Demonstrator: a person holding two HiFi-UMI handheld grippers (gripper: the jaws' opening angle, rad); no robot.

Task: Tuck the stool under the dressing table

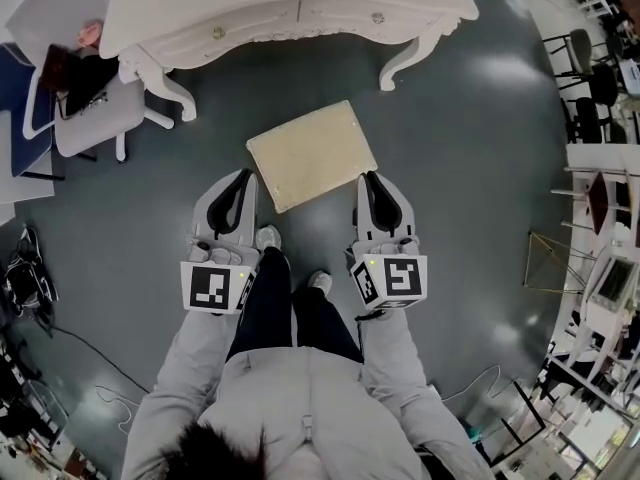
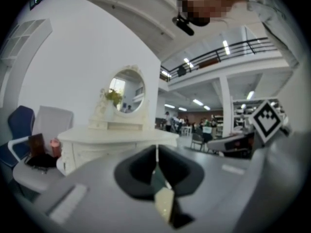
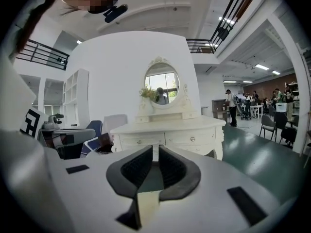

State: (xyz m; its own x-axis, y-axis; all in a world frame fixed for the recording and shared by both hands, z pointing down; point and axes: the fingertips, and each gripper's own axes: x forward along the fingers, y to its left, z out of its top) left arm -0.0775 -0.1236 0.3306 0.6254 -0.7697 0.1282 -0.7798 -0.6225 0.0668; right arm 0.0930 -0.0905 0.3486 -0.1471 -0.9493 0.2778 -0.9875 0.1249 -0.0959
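In the head view the white dressing table (image 1: 290,8) stands at the top, its legs on the dark floor. The cream-cushioned stool (image 1: 312,155) sits askew in front of it, outside the table. My left gripper (image 1: 243,176) hovers by the stool's near left edge with its jaws shut and nothing in them. Beside the stool's right corner is my right gripper (image 1: 372,180), jaws a narrow gap apart and empty. Whether either touches the stool I cannot tell. Both gripper views look level at the dressing table (image 2: 116,137) (image 3: 170,130) with its oval mirror (image 3: 162,84).
A white chair (image 1: 85,108) holding a dark bag and a blue chair (image 1: 18,98) stand left of the table. Cables (image 1: 25,268) lie on the floor at the left. Chairs, racks and shelving (image 1: 600,218) crowd the right side. The person's shoes (image 1: 268,238) are just behind the stool.
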